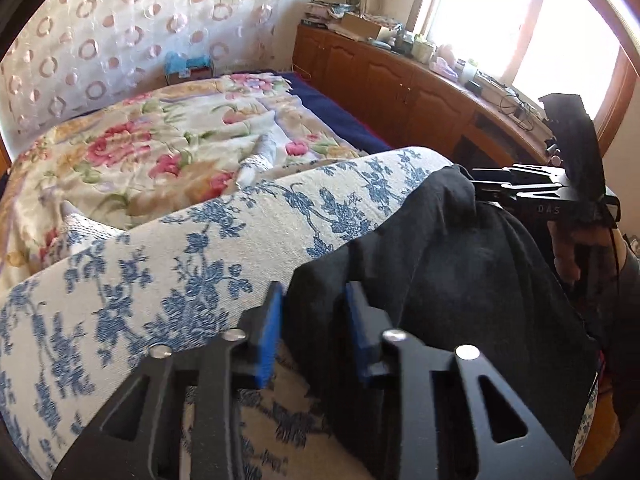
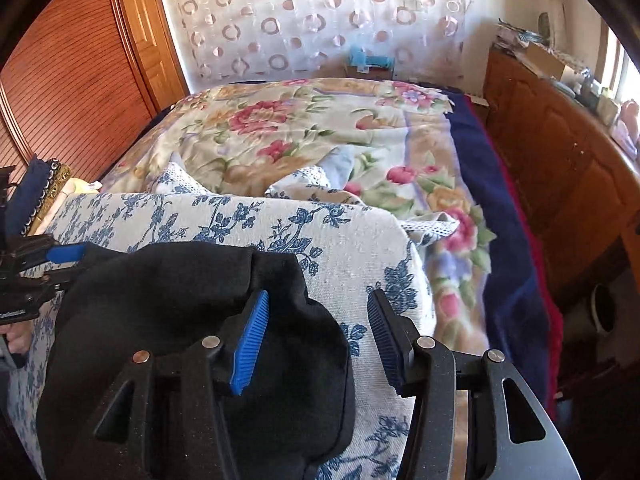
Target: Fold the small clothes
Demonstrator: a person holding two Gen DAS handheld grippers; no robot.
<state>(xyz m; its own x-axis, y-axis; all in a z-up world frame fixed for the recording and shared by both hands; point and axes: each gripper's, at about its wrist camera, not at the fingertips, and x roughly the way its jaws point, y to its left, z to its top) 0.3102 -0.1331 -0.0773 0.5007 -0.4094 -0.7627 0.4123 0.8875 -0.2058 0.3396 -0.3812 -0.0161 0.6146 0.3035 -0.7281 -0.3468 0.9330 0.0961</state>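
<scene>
black garment [image 2: 192,320] lies bunched on the blue-flowered cushion [image 2: 240,220], left gripper [image 1: 314,322] pinching it, right gripper [image 2: 316,332] spread beside it.

The cushion [image 2: 248,224] serves as landmark. A garment [image 2: 192,280] lies on its near part, toward the left in the right wrist view. Behind the cushion stretches the bed [image 2: 312,136], with a curtain [image 2: 320,12] beyond it. A cabinet [image 2: 560,152] runs along the bed's right side, a wardrobe [image 2: 72,80] to the cushion's left rear.
</scene>
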